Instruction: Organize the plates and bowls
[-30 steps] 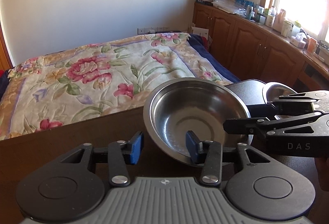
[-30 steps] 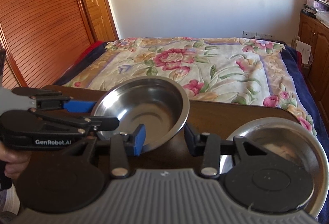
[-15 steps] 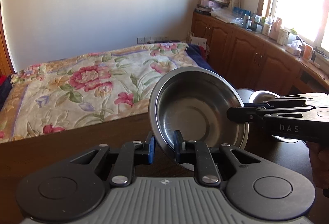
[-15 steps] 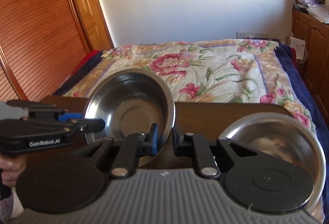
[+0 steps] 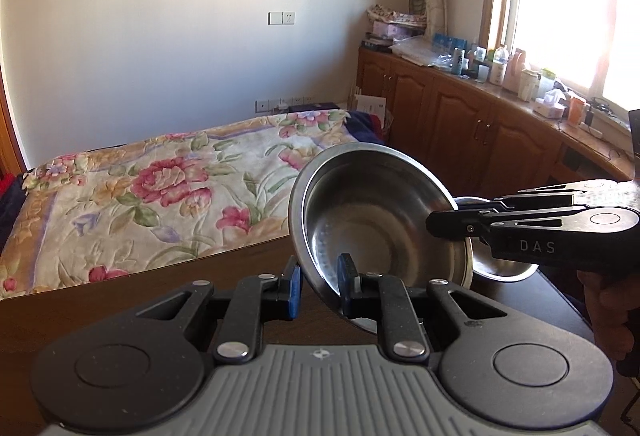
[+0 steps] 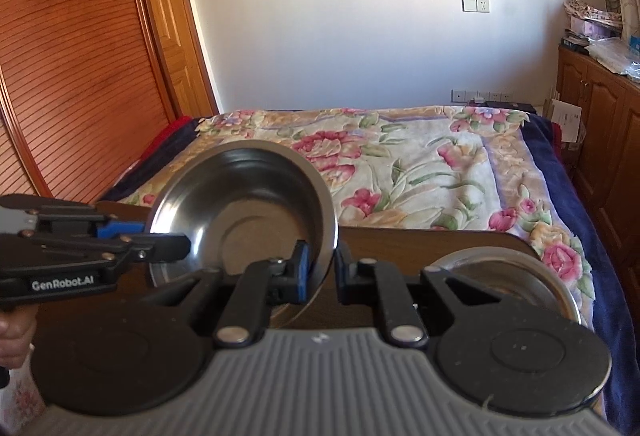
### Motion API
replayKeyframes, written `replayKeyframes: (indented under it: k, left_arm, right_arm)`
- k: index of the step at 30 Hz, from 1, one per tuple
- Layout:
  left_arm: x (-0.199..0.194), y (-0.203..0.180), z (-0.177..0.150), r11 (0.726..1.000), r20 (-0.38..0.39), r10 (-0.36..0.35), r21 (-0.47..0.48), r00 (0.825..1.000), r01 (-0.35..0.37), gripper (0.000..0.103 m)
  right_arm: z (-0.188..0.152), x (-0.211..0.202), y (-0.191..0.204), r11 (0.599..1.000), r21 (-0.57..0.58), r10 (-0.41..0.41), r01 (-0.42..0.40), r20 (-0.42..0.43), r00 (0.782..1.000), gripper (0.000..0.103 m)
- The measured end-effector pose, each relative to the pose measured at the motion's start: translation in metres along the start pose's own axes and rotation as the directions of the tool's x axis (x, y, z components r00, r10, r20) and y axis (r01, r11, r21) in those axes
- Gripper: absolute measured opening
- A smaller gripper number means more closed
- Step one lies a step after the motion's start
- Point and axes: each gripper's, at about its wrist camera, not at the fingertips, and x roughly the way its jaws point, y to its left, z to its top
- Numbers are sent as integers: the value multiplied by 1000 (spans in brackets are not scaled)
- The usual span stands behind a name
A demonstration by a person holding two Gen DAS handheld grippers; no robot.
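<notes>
Nearest in the left wrist view, the left gripper (image 5: 318,286) is closed on the near rim of a steel bowl (image 5: 372,220), one blue pad outside the wall and one inside it. The bowl is tilted, its open side facing the camera, and it appears to hang clear of the dark wooden table (image 5: 132,300), though its underside is hidden behind the fingers. The right gripper (image 5: 432,226) comes in from the right edge and pinches the same bowl at its right rim, with a hand (image 5: 608,300) on its handle below. In the right wrist view the same hold shows from the other side: the right gripper (image 6: 322,266) is clamped on the bowl's near right rim, and the left gripper (image 6: 168,242) bites the left rim. A second steel bowl (image 6: 508,272) sits flat on the table toward its far right corner, partly hidden by the gripper body; in the left wrist view only a sliver of it (image 5: 504,268) shows behind the held bowl. Beyond the table's far edge lies a bed with a floral quilt (image 6: 420,163). Farther off stand a wooden cabinet (image 5: 460,123) under the window and a slatted wooden door (image 6: 76,55).
</notes>
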Motion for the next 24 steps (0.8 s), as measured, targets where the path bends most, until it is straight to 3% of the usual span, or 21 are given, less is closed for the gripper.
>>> replayKeyframes:
  k: [24]
  left_arm:
    - [-67, -23, -39, 999, 31, -19, 31, 999, 18, 20]
  right_arm:
    - [-22, -57, 24, 999, -46, -4, 5, 26, 1000, 15]
